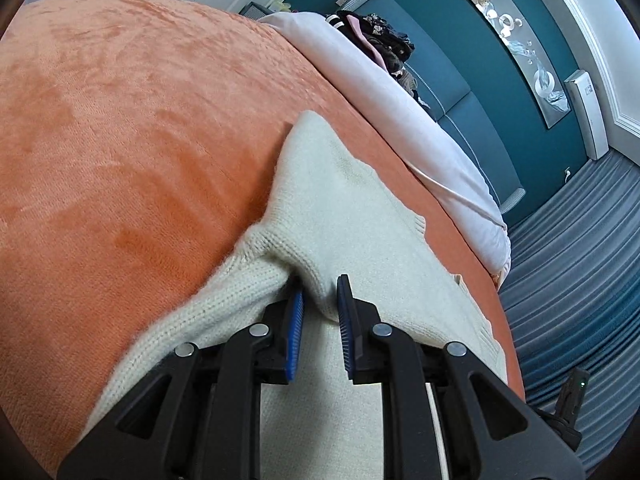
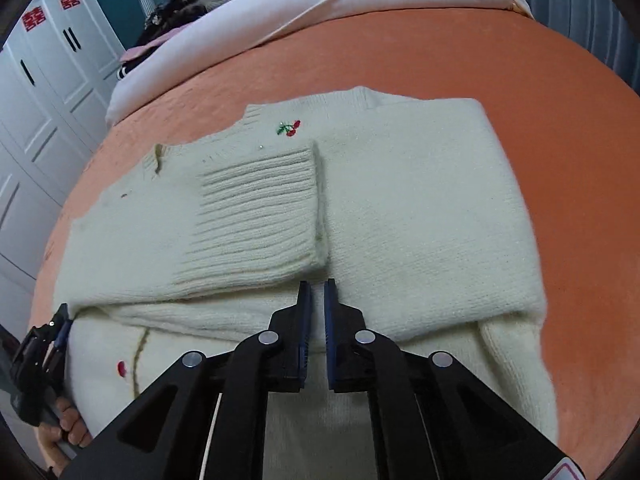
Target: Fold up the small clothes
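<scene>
A cream knit sweater (image 2: pixel 420 200) with a small cherry embroidery (image 2: pixel 289 128) lies on the orange blanket (image 2: pixel 520 60). One sleeve is folded across its body, ribbed cuff (image 2: pixel 260 216) on top. My right gripper (image 2: pixel 317 286) hovers just above the sweater near that cuff, shut, with nothing between its pads. My left gripper (image 1: pixel 320 284) is shut on a bunched fold of the sweater (image 1: pixel 340 208) at its edge. The right wrist view shows the left gripper (image 2: pixel 60 328) at the sweater's left side, held by a hand (image 2: pixel 68 428).
A pale pink duvet (image 2: pixel 320 0) lies rolled along the far side of the bed, with a pile of dark clothes (image 2: pixel 180 4) behind it. White wardrobe doors (image 2: pixel 48 80) stand to the left. In the left wrist view, bare orange blanket (image 1: pixel 120 120) stretches left of the sweater.
</scene>
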